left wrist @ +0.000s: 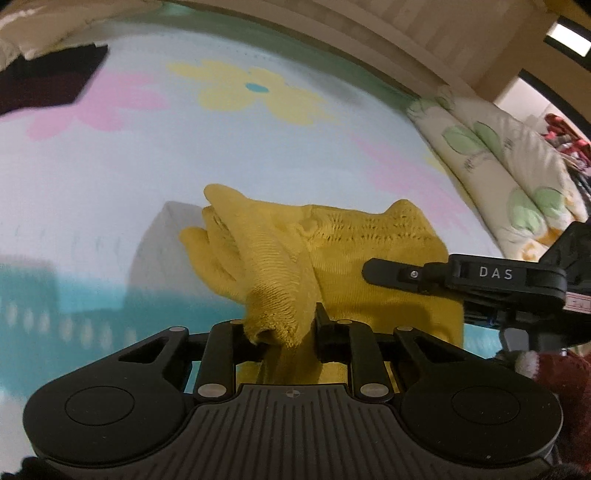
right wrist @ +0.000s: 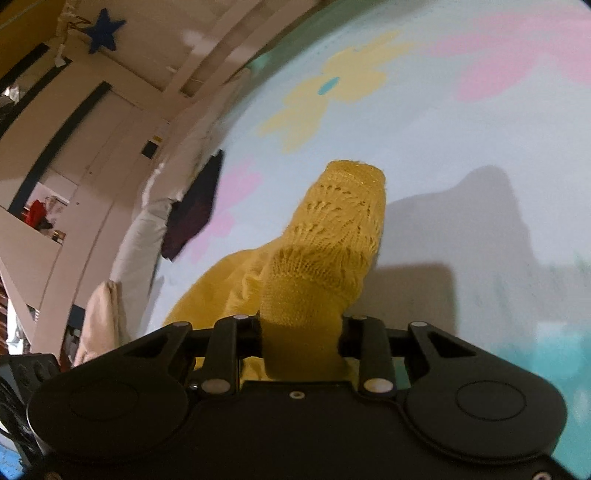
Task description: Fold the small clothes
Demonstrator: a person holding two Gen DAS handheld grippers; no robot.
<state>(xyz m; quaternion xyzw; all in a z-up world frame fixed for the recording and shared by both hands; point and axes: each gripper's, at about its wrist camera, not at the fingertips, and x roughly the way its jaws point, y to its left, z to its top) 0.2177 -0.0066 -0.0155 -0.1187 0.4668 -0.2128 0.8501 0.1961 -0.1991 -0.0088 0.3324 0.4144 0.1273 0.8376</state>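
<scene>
A small yellow knitted garment (left wrist: 332, 251) hangs above a pale blue bedsheet with flowers (left wrist: 184, 147). My left gripper (left wrist: 284, 332) is shut on a bunched edge of it, close to the camera. My right gripper (right wrist: 301, 332) is shut on another part of the same yellow garment (right wrist: 332, 229), which stands up in front of the lens. The right gripper also shows in the left wrist view (left wrist: 406, 275), at the garment's right side. The fingertips of both are hidden in the cloth.
A dark maroon garment (left wrist: 48, 81) lies at the far left of the bed; it also shows in the right wrist view (right wrist: 192, 206). A leaf-patterned pillow (left wrist: 509, 173) lies at the right edge. A wooden headboard (left wrist: 332, 33) runs behind the bed.
</scene>
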